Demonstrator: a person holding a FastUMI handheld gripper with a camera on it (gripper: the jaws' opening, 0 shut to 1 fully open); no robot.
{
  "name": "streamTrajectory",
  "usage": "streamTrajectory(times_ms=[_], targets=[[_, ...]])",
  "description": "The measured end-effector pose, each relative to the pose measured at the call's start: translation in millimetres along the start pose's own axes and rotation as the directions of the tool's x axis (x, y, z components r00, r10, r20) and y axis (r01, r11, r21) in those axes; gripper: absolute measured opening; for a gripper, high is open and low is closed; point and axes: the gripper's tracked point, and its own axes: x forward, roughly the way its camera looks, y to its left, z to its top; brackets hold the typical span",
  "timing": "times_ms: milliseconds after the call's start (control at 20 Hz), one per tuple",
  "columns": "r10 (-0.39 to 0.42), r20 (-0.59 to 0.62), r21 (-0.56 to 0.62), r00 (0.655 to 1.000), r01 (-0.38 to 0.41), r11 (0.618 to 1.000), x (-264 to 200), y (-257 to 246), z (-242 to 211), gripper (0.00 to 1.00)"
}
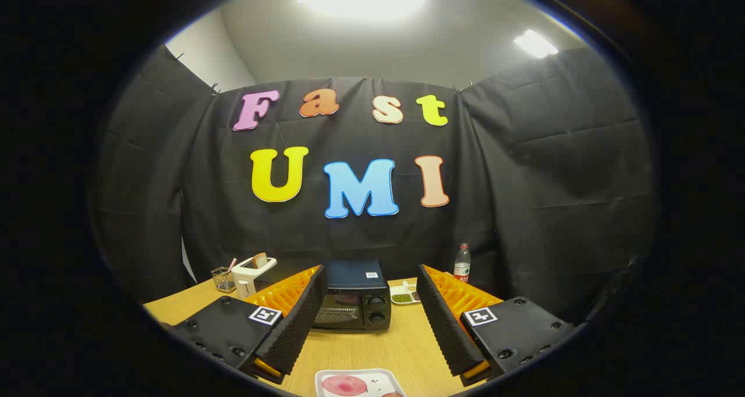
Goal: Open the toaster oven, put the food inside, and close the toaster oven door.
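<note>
My gripper is spread wide, holding nothing. Ahead, the oven faces me, door shut. A food tray lies between my fingers.

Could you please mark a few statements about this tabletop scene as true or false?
1. The toaster oven door is shut. True.
2. The gripper is shut on the water bottle. False: its fingers are spread wide, holding nothing; the water bottle stands far beyond them.
3. A white plate with pink food lies near the fingers. True.
4. The white toaster stands on the bottle's side of the oven. False: it is on the opposite side.
</note>
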Motion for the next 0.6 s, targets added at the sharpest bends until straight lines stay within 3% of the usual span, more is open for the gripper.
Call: streamTrajectory(times_ms=[600], targets=[[0.008, 0.004, 0.020, 1.000, -0.008, 1.000, -3.8, 3.2, -1.1, 0.98]])
